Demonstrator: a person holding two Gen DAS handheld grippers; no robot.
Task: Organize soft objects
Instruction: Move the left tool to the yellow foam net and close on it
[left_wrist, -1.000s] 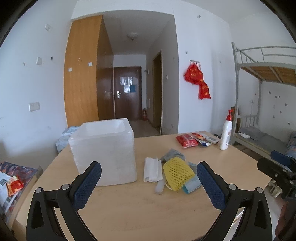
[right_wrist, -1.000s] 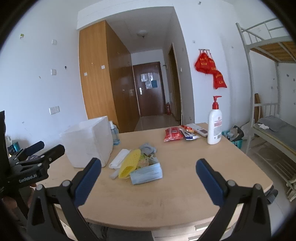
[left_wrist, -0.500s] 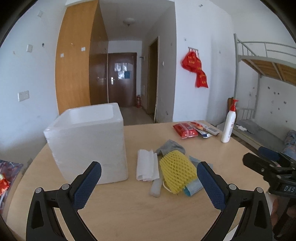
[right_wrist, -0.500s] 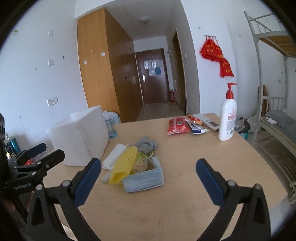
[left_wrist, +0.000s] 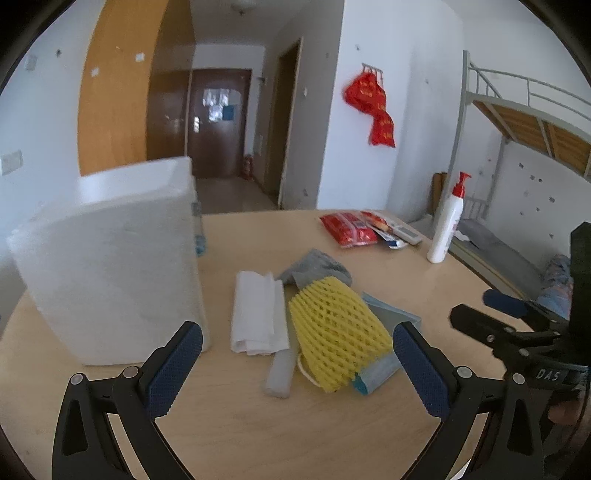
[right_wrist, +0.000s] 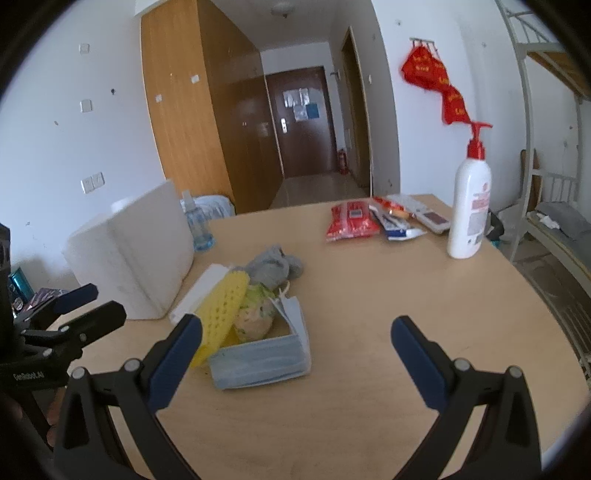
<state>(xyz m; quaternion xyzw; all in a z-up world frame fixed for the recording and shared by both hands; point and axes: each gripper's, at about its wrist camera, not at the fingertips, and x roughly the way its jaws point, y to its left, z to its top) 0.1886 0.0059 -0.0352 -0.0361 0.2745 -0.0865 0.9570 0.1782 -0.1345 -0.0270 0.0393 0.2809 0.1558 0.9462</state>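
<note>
A pile of soft things lies mid-table: a yellow foam net, a folded white cloth, a grey sock, a stack of blue face masks and a pale speckled lump. A white foam box stands to their left. My left gripper is open, just in front of the pile. My right gripper is open, with the masks between its fingers' line of sight.
A wooden table carries a white pump bottle, a red packet, small packets and a remote at the far right. A clear bottle stands behind the box. A bunk bed is on the right.
Both grippers have moved forward and closer to the pile, which looms larger in both views. Both stay open and empty.
</note>
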